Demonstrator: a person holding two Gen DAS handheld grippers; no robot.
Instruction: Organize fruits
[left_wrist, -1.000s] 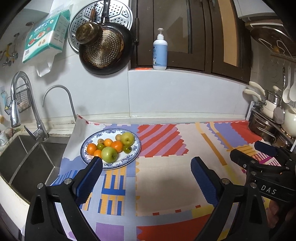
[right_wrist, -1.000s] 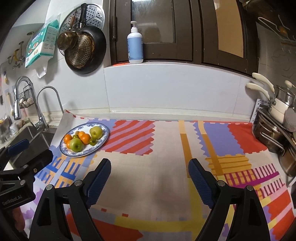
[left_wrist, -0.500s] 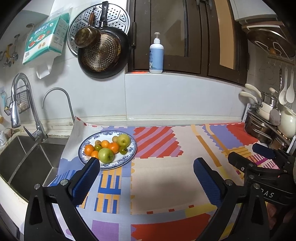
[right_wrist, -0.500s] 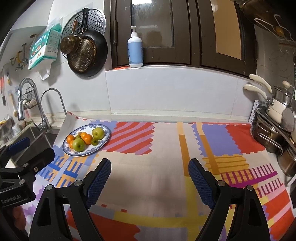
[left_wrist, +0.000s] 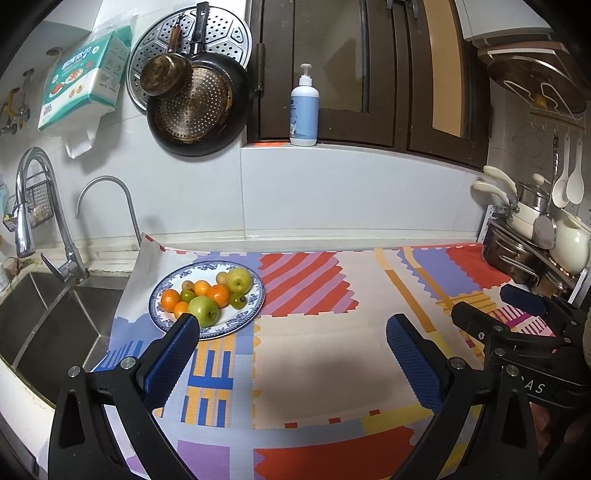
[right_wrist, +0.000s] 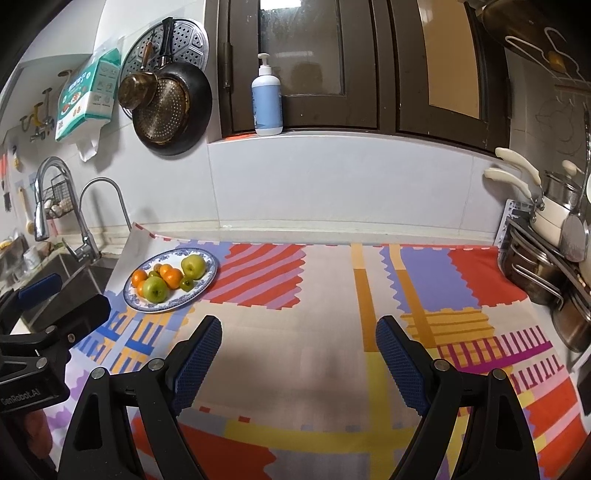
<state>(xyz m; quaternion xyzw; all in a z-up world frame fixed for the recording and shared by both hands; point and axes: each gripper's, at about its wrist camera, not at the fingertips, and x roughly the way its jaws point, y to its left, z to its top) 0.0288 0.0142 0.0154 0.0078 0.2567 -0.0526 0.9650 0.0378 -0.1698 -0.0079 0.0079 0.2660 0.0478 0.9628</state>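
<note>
A blue-and-white patterned plate (left_wrist: 255, 291) (right_wrist: 210, 266) sits at the left end of the colourful mat, near the sink. On it lie two green apples (left_wrist: 203, 310) (right_wrist: 155, 290), several oranges (left_wrist: 218, 294) (right_wrist: 172, 277) and a few small green and brown fruits. My left gripper (left_wrist: 291, 328) hovers over the mat just in front and right of the plate, open, nothing between its blue pads. My right gripper (right_wrist: 298, 330) hangs open over the middle of the mat, well to the right of the plate, also with nothing in it.
A steel sink (left_wrist: 48, 317) with two taps (left_wrist: 33, 206) lies left of the mat. Pots and ladles on a rack (left_wrist: 532, 243) crowd the right end. Pans (left_wrist: 195, 110) hang on the wall; a pump bottle (left_wrist: 304, 107) stands on the sill.
The left gripper's jaws have spread slightly wider and its view has drifted a little. The right gripper and the fruit plate stay as they were.
</note>
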